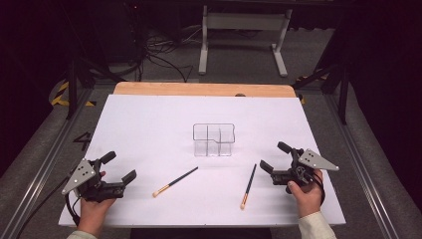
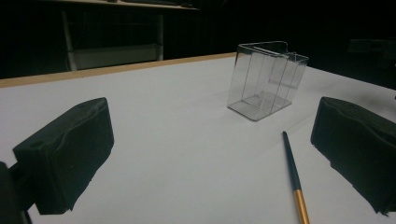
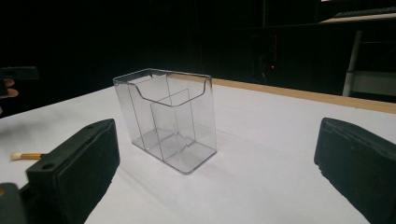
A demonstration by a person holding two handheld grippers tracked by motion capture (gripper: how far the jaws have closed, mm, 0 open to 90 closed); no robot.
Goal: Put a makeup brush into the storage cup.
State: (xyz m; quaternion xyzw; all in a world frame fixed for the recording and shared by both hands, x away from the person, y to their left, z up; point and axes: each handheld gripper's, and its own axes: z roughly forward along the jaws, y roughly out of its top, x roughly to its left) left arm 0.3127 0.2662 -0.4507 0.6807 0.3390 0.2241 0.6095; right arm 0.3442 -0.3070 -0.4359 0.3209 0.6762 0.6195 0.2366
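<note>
A clear plastic organizer (image 1: 214,140) with several compartments stands upright and empty mid-table; it also appears as the clear organizer (image 2: 266,79) and the organizer (image 3: 168,119) in the gripper views. Two dark-handled brushes lie flat in front of it: the left brush (image 1: 175,181) with its pale tip toward me, and the right brush (image 1: 249,185). The left brush handle (image 2: 294,177) shows ahead of my left gripper. My left gripper (image 1: 119,167) rests open at the front left. At the front right, my right gripper (image 1: 274,156) is open too, nothing between its jaws.
A white sheet (image 1: 149,124) covers the table, with a wooden edge (image 1: 199,89) at the far side. A metal stand (image 1: 244,35) and cables lie on the floor beyond. Rails (image 1: 45,164) run along both sides.
</note>
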